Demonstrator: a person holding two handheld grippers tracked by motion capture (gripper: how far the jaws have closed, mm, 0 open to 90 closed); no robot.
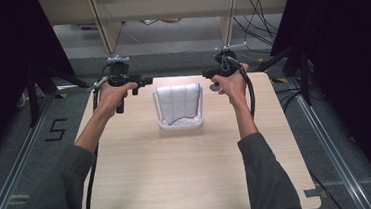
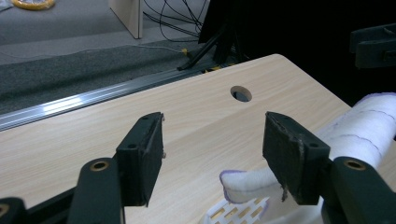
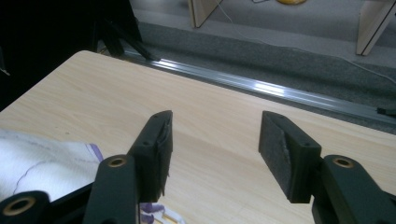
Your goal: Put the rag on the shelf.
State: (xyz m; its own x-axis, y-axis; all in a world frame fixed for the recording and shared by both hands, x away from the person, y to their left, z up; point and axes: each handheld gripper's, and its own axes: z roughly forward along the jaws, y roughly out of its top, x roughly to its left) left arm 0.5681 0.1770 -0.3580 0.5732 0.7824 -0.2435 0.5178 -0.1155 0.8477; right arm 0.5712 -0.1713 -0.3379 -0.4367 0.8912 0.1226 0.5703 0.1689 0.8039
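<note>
**Cloth draped in basket, both grippers clear**

Left gripper is hovering, fingers wide, gripping nothing. White quilted cloth is lying over slotted white plastic basket, mid-back of pale wood-grain tabletop. Right gripper is hovering, fingers wide, empty.

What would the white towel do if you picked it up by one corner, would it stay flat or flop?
Probably flop: the white towel already sags over the white basket and follows its shape. It looks soft and light, so it should not slip much. The slotted basket might lift or slide along with it.
</note>
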